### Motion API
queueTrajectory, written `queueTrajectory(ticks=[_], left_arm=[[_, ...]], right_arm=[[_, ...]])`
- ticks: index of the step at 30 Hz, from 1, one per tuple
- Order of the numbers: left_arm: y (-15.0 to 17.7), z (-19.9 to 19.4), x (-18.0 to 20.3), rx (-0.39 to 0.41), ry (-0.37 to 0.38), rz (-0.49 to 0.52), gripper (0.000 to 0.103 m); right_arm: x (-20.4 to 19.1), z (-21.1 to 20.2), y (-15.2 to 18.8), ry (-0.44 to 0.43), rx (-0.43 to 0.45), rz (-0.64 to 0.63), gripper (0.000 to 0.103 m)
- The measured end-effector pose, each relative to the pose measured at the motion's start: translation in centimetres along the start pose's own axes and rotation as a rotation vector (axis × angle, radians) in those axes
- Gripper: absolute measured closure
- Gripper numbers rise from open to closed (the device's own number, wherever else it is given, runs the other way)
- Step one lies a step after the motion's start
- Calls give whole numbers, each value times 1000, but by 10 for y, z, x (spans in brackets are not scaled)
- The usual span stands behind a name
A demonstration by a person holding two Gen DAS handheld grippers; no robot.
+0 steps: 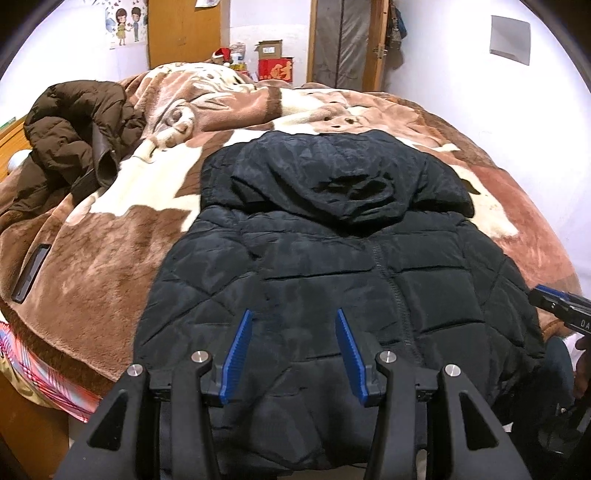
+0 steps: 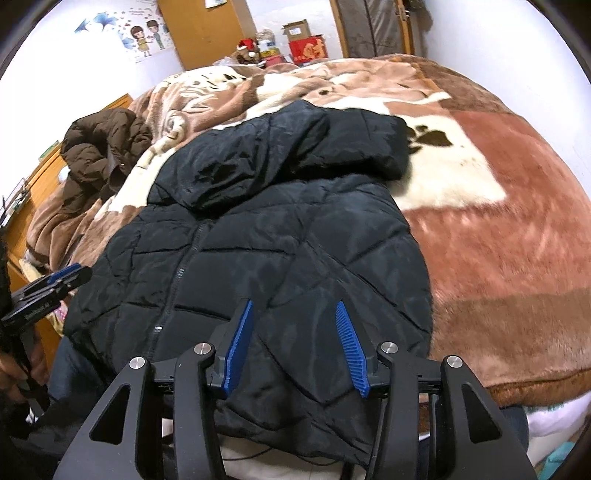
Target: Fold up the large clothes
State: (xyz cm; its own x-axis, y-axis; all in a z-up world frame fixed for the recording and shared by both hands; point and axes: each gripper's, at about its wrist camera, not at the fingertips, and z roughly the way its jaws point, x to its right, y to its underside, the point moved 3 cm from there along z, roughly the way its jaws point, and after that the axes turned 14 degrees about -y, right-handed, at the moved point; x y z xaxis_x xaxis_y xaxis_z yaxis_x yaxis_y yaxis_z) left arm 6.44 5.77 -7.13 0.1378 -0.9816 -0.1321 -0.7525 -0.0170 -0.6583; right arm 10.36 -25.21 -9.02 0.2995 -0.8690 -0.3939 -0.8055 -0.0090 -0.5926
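A black quilted puffer jacket [image 1: 332, 266] lies spread flat on a bed covered by a plush brown and cream blanket [image 1: 122, 236] printed with paw marks. The jacket's hood [image 1: 347, 177] points toward the far side of the bed, a zipper runs down its middle, and its hem hangs over the near edge of the bed. Seen from the left wrist camera, the left gripper [image 1: 293, 314] hovers over the lower part of the jacket, left of the zipper, with its blue ribbed fingers [image 1: 240, 350] spread partly apart and nothing between them. From the right wrist camera, the right gripper [image 2: 294, 306] hangs over the lower part of the jacket, right of the zipper, its blue fingers [image 2: 351, 347] likewise partly apart and gripping nothing; whether either gripper's tips brush the fabric cannot be told. Each gripper shows at the edge of the other's view. A crumpled brown puffer coat [image 1: 74, 133] sits on the far left of the blanket, well apart from the black jacket. A dark phone [image 1: 31, 273] lies flat on the blanket near the left edge. Behind the bed stand a red box [image 1: 276, 69], wooden doors and a white wall with a cartoon sticker [image 1: 127, 26].
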Motion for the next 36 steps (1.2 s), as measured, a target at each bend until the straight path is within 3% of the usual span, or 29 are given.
queueTrajectory(ticks=[5, 13, 15, 21, 27, 32, 33, 34, 36], left_arm=[[2, 21, -34, -16, -59, -41, 43], [15, 67, -95, -121, -158, -119, 39], [19, 74, -102, -133, -147, -139, 32], [30, 84, -90, -202, -35, -139, 31], [33, 77, -71, -199, -19, -106, 30], [40, 92, -69, -289, -42, -103, 29], [39, 92, -68, -291, -42, -100, 33], [38, 90, -67, -287, -37, -95, 38], [35, 84, -64, -272, -32, -80, 63]], right_arm=[[29, 5, 8, 36, -18, 66, 53], [71, 3, 14, 94, -10, 161, 52], [79, 3, 15, 88, -9, 190, 52], [83, 16, 23, 0, -70, 253, 51], [72, 25, 31, -43, -129, 249, 47], [83, 34, 40, -77, -170, 327, 47], [83, 35, 40, -76, -172, 327, 49], [81, 34, 39, -75, -173, 320, 60], [72, 30, 34, -82, -163, 286, 78]])
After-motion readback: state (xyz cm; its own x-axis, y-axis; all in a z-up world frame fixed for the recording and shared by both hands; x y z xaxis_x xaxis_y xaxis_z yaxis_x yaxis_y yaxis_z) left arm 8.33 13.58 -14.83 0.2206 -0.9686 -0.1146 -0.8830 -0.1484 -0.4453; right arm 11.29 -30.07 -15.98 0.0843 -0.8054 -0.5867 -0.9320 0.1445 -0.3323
